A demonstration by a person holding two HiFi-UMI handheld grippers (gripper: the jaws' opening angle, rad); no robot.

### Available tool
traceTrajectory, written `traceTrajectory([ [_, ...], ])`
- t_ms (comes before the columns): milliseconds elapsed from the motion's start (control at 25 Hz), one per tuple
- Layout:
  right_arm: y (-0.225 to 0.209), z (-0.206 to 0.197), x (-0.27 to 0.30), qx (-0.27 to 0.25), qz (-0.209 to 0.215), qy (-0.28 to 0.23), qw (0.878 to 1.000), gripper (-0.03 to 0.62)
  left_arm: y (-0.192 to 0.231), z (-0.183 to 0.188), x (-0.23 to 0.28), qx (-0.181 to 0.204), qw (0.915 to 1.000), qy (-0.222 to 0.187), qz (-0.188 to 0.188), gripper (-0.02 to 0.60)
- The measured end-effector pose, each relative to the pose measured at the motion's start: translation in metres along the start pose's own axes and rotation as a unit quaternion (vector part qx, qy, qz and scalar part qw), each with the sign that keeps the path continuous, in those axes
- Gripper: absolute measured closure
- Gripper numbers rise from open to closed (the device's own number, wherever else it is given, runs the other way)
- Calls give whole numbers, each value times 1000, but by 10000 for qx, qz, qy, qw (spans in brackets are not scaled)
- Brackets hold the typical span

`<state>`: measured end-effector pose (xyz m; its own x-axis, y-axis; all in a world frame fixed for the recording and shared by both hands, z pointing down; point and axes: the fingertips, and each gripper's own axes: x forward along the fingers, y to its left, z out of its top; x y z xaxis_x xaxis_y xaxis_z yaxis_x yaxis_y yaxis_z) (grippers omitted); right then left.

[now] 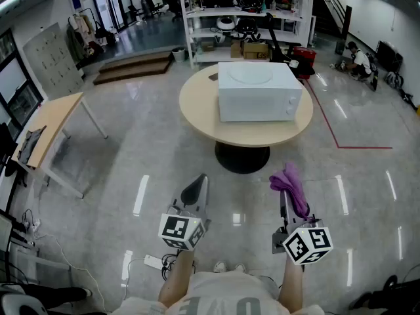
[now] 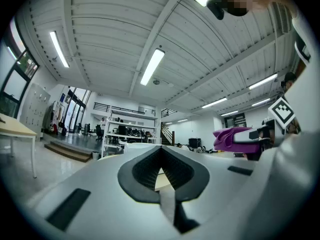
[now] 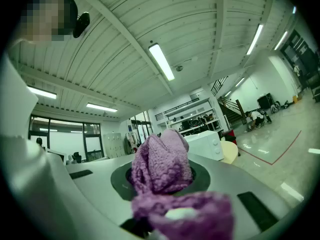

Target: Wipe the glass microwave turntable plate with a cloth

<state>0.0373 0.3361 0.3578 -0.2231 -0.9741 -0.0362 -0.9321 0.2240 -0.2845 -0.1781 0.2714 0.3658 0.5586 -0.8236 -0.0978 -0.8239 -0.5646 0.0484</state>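
Observation:
A white microwave stands shut on a round beige table ahead of me; it shows small in the right gripper view as microwave. The glass turntable plate is not visible. My right gripper is shut on a purple cloth, which bunches up between the jaws as cloth. My left gripper is shut with nothing in it; its dark pads meet at the tips. Both grippers are held low over the floor, well short of the table. The purple cloth also appears in the left gripper view.
A light wooden desk stands at the left. White shelving with boxes lines the back, with wooden steps beside it. A person crouches at the far right. A red line marks the glossy floor.

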Motion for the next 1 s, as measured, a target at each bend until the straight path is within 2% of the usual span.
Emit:
traceTrajectory([
  [480, 9, -7, -14, -626, 42, 281, 9976, 546, -7, -1, -8, -115, 9999, 29, 34, 581],
  [720, -7, -9, -23, -1328, -208, 472, 9898, 546, -12, -5, -2, -186, 9998, 36, 108, 581],
  [920, -26, -9, -38, -1034, 46, 418, 9937, 546, -25, -9, 12, -199, 9998, -2, 39, 581],
  [1000, -40, -10, -41, -935, 15, 467, 9945, 546, -29, -7, 22, -126, 9999, -3, 53, 581],
])
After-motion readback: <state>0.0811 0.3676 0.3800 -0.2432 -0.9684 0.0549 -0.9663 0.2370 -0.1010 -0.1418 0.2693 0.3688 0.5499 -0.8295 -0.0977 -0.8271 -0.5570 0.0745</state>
